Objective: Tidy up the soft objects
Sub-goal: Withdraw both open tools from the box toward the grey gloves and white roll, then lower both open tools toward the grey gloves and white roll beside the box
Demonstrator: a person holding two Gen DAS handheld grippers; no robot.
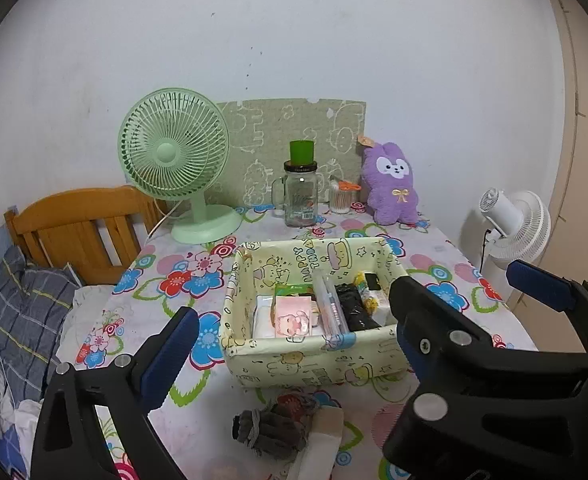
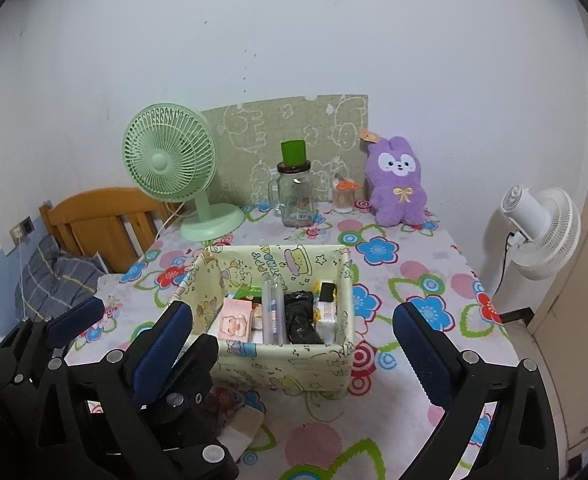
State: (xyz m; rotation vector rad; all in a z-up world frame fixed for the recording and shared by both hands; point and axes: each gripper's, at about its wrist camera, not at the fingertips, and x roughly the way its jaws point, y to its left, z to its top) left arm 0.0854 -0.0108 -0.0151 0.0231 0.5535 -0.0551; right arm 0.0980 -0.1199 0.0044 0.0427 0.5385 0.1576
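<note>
Left to right on the tabletop (image 1: 166,380): green fan (image 1: 174,156) at the back-left corner, jar (image 1: 299,196) with a green cup on top and a small swab pot at the back edge, purple plush (image 1: 391,184) at the back-right corner, upright against the wall. Box (image 1: 313,354) sits mid-table, already packed with packets and tubes; grey sock bundle (image 1: 270,426) lies loose at the front edge, just in front of the box, touching a pale folded cloth (image 1: 321,440). Left gripper (image 1: 290,320): jaws wide apart, nothing between the pads, hanging over the front-left part of the table. Right gripper (image 2: 294,320): same, spread wide and empty, box framed between its fingers. Both point down at a shallow slant. My read: step in hand is picking the next soft item, most likely the sock bundle, since it's nearest. To do it well: drop the left gripper steeper so the pads straddle the bundle across its knot, not the cloth beside it; close slow, soft stuff squeezes out. Box is crowded, so aim for the free left compartment wall side and lower before releasing. Plush is well apart at the back; needs a longer reach past the jar, risk of tipping it.
</note>
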